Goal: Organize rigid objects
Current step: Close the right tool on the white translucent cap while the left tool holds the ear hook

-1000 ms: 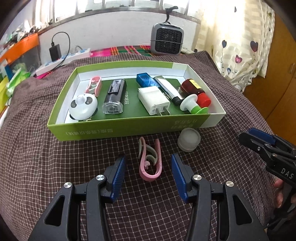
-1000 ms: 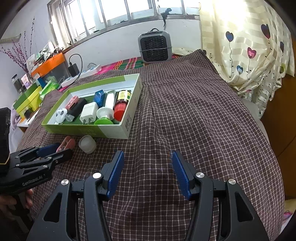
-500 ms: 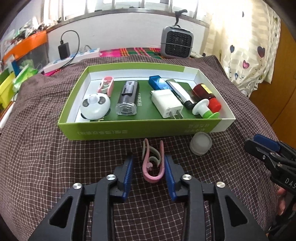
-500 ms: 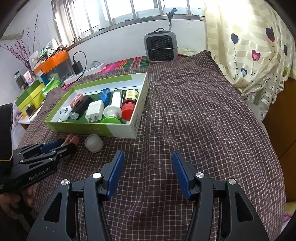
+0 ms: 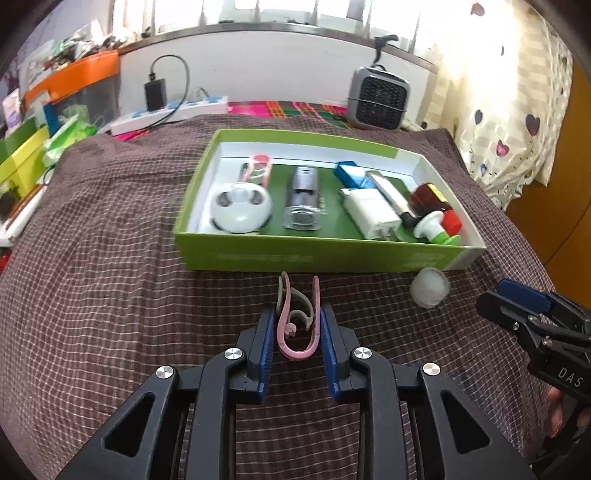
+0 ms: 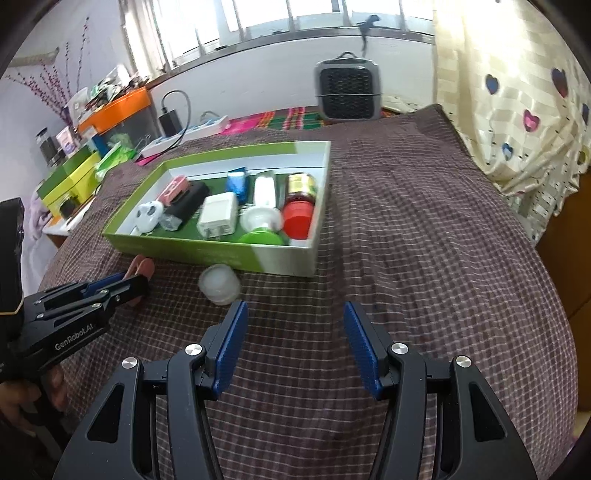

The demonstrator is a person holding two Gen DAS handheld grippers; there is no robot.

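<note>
The checked cloth [image 5: 110, 295] runs off every edge. On it the green box [image 5: 317, 254] holds blurred small items. Just before the box, the left gripper [image 5: 297, 332] pinches the pink clip [image 5: 295, 347]. Right gripper [image 6: 295, 350] gapes, holding nothing, beside the white cap [image 6: 220, 282].

Daylight enters through the window [image 6: 295, 33] at the back and blows out to white; curtain [image 5: 517, 110] glows. Fisheye bends the edges, corners black. Motion blur smears the box [image 5: 321, 254] contents and heater [image 6: 347, 92]; shadows soft.
</note>
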